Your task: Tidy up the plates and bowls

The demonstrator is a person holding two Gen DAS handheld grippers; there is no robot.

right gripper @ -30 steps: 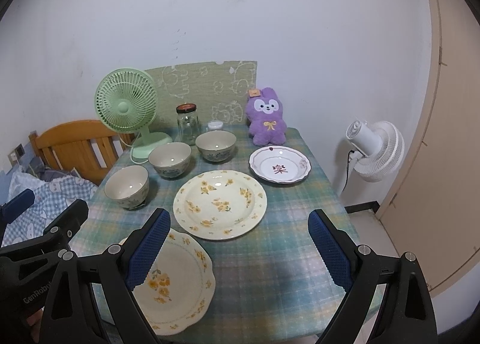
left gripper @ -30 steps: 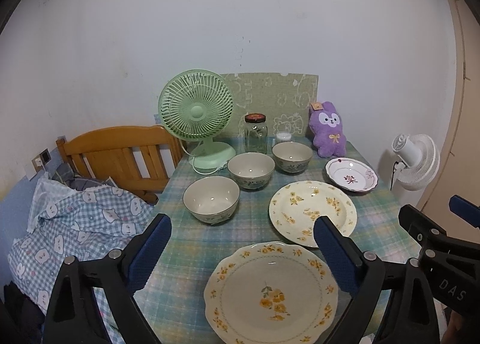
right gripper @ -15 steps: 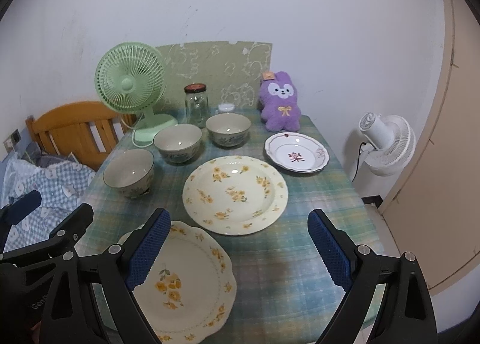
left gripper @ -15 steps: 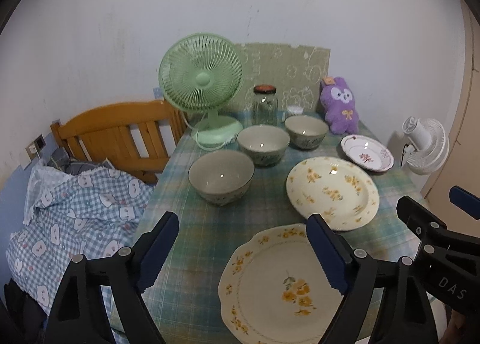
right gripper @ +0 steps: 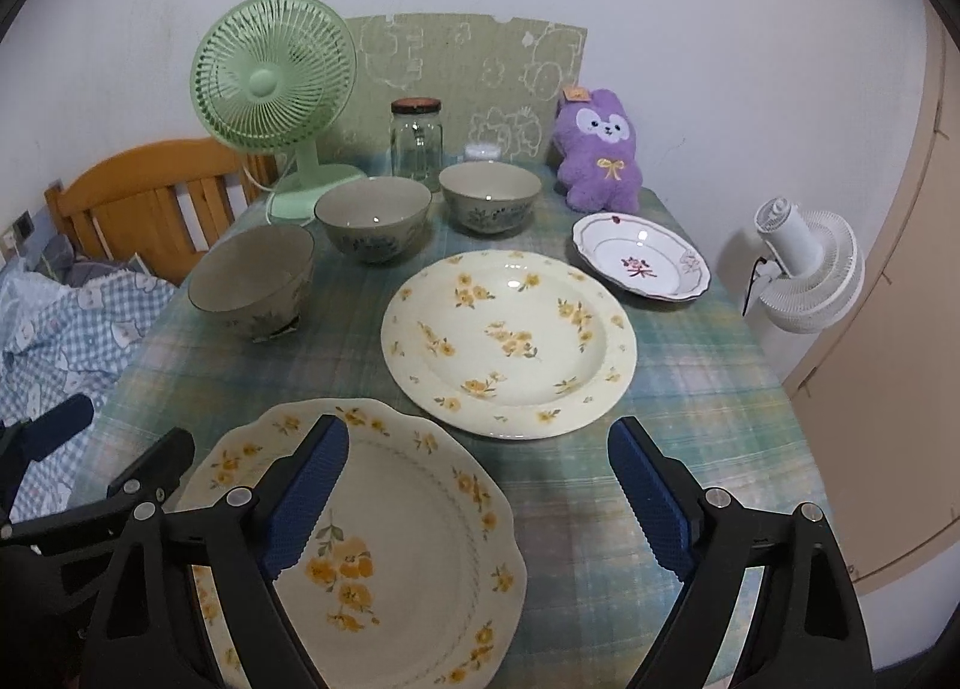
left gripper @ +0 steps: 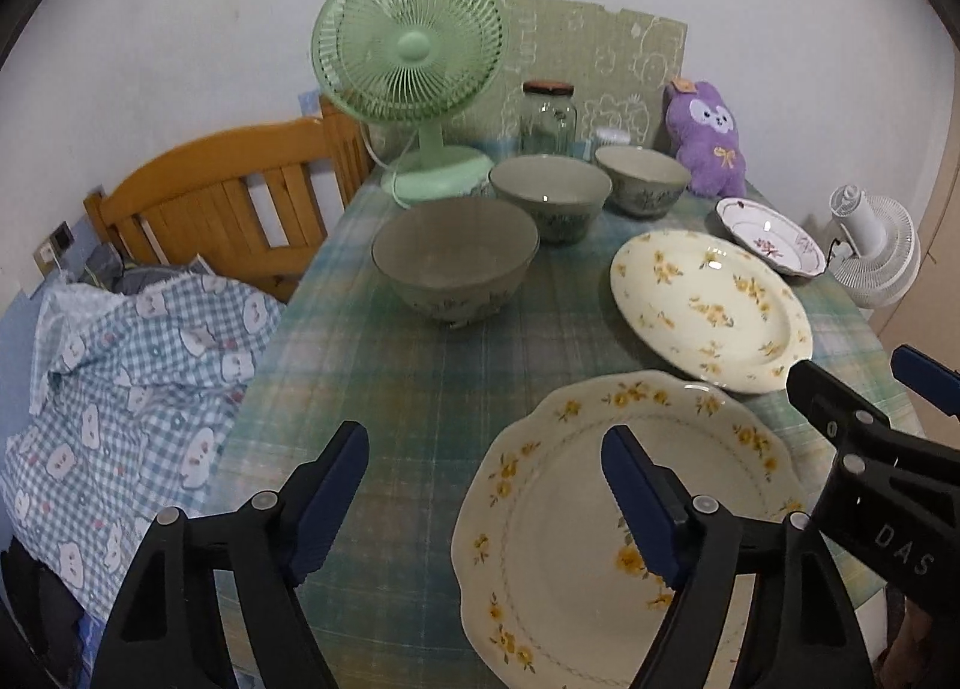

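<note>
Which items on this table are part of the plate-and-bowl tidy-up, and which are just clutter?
Job items:
- scalloped yellow-flower plate, nearest
- round yellow-flower plate
- small red-motif plate
- near bowl
- middle bowl
- far bowl

Just lying about:
- green desk fan
- glass jar
- purple plush toy
- white floor fan, off the table
- wooden chair

Scalloped plate point(right gripper: 420, 515), cream, yellow flowers, flat at near table edge. Round yellow-flower plate point(right gripper: 510, 341) just behind, apart. Small white plate point(right gripper: 642, 266), red motif, far right. Three grey-green bowls point(right gripper: 255, 281) point(right gripper: 373, 218) point(right gripper: 489, 197) upright, empty, in diagonal row at left, blue pattern outside.
</note>
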